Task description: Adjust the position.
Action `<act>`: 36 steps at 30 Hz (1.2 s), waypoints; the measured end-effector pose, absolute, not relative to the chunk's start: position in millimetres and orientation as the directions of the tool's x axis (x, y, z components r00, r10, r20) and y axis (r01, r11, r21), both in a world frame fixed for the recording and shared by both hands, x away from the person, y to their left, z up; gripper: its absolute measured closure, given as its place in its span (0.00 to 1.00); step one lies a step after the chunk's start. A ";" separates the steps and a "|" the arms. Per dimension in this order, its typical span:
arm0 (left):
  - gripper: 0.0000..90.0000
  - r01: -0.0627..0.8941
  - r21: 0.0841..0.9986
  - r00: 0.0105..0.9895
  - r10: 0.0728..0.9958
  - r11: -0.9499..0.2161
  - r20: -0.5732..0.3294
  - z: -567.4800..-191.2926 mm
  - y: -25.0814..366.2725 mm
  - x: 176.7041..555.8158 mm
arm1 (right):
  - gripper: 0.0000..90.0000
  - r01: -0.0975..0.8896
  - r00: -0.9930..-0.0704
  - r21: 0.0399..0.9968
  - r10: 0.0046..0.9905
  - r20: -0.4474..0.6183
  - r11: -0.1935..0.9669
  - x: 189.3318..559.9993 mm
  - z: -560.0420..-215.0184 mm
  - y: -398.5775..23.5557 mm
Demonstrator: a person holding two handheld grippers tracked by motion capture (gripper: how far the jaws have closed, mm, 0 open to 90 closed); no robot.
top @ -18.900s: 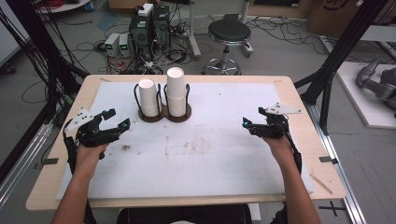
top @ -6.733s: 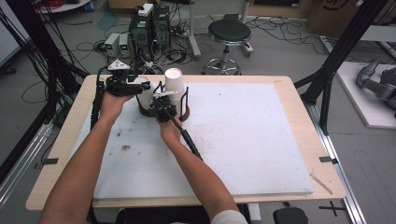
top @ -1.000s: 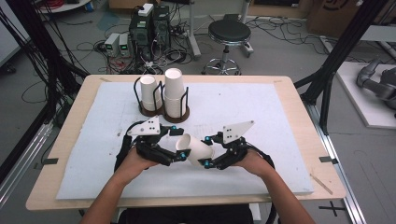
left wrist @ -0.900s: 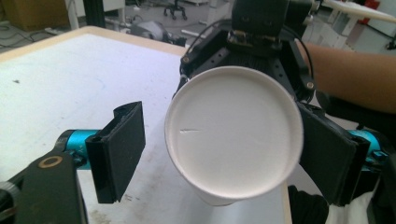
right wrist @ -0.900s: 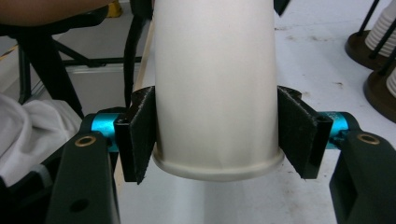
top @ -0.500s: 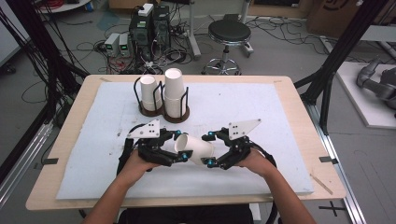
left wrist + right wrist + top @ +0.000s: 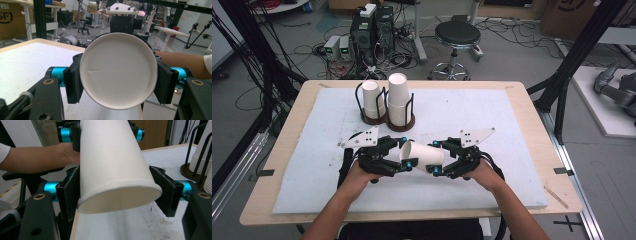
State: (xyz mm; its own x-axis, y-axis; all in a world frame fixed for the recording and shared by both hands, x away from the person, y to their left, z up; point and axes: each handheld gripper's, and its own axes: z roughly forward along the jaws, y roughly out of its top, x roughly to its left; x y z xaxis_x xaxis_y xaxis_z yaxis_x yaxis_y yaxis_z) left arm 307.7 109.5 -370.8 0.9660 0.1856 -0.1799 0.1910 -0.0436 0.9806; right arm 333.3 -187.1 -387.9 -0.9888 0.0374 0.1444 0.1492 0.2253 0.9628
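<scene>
A white paper cup (image 7: 424,156) lies on its side in the air above the white mat, held from both ends. My left gripper (image 7: 406,153) grips its left end; the jaws have just been closing and the pads now press the cup (image 7: 118,71), whose round end faces that camera. My right gripper (image 7: 437,159) takes the other end; its jaws have just been closing too, and both pads touch the cup's sides (image 7: 110,165). In the left gripper view, the right gripper's body (image 7: 125,23) shows behind the cup.
A dark wire cup holder (image 7: 384,120) with two stacks of white cups (image 7: 397,97) stands at the back left of the white mat (image 7: 492,115); it also shows at the right edge of the right gripper view (image 7: 197,157). A stool and electronics sit beyond the table.
The left gripper's jaws, wide open a second ago, have closed on the cup's left end. Both hands have stayed in place, with the cup still between them.
</scene>
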 end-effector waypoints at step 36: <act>0.39 0.076 0.993 0.988 0.143 -0.095 -0.061 -388.9 122.1 310.7 | 0.21 0.118 -0.989 0.958 0.115 0.090 0.263 325.5 -381.4 -187.9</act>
State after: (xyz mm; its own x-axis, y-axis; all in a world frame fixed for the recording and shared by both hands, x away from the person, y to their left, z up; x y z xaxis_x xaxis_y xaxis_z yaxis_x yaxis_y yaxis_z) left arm 310.7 122.1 -388.9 0.9878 0.1432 -0.0615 0.0756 -0.0952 0.9926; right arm 325.5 -187.9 -381.4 -0.9892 0.1154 0.0899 0.1177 0.2630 0.9576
